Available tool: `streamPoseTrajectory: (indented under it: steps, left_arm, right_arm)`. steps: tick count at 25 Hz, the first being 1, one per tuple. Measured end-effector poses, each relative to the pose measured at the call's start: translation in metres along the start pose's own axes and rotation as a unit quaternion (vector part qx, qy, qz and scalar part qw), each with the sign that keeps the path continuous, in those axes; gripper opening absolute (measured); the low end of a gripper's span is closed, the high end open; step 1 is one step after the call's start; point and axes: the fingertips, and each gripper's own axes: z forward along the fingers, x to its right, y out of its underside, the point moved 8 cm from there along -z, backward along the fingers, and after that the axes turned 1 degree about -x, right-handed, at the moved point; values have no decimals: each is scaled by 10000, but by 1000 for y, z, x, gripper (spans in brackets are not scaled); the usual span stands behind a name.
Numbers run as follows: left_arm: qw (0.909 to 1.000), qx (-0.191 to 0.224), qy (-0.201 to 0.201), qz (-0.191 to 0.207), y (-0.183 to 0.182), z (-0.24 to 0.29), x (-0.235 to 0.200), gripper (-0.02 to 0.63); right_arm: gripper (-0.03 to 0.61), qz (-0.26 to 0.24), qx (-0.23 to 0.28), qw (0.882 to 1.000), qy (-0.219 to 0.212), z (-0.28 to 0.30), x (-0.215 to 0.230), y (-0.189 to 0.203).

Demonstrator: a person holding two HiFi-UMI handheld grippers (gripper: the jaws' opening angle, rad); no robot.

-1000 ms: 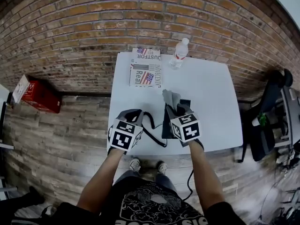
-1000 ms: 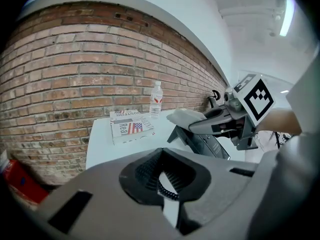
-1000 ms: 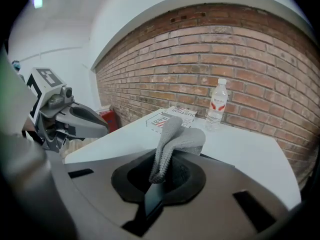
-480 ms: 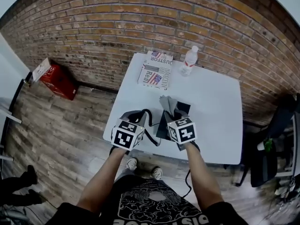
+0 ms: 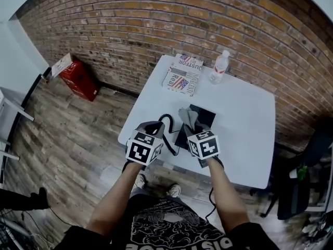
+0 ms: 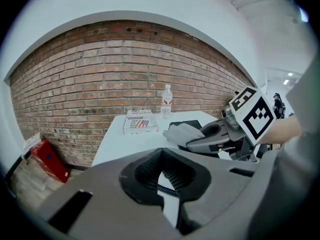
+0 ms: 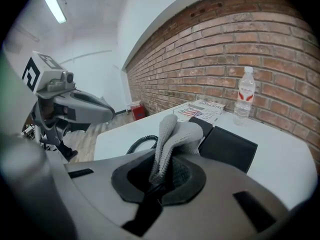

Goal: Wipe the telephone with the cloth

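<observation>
**Table lot, telephone cleaning: items by size**

Clock bearings are read on the tabletop, with twelve at the wall.

1. Red-brown brick wall (image 5: 156,25), behind the table.
2. White rectangular table (image 5: 244,139), smooth-topped. The person stands at six o'clock.
3. Red box (image 5: 78,77), on the wooden floor well off toward nine o'clock.
4. Flag-printed stack of newspapers (image 5: 183,77), lying flat at eleven o'clock.
5. Black flat desk telephone (image 5: 204,116), at about seven o'clock, near the front edge. It looks like rigid, slick plastic and is probably light enough to skate on this top. It is best steadied at the body's rim.
6. Left gripper (image 6: 164,176), at eight o'clock and raised. Its claw is drawn narrow, with a stretch of cord in the slit, apparently pinched.
7. Right gripper (image 7: 159,174), over the telephone's near end. Its claw is clamped on the cloth.
8. Clear plastic water bottle (image 5: 219,66), upright at twelve o'clock.
9. Black coiled cord (image 5: 167,120), springy, looping from the telephone toward the left claw.
10. Grey knitted cloth (image 7: 172,134), soft, limp and light. It is taken at a bunched fold, and the free end flops forward above the telephone.
</observation>
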Motion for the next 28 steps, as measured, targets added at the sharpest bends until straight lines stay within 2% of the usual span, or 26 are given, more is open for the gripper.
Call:
streamPoseTrajectory:
  steps: [4, 9, 28]
  left_arm:
    - [10000, 30, 59, 11, 1, -5, -3, 6]
    - [9995, 1, 255, 170, 2, -9, -11, 6]
    - [9948, -73, 942, 371, 21, -16, -31, 6]
  right_arm:
    - [11, 47, -29, 10000, -19, 0, -11, 6]
    - [11, 224, -44, 9997, 118, 1, -23, 12]
    - [11, 874, -167, 9946, 528, 2, -70, 44]
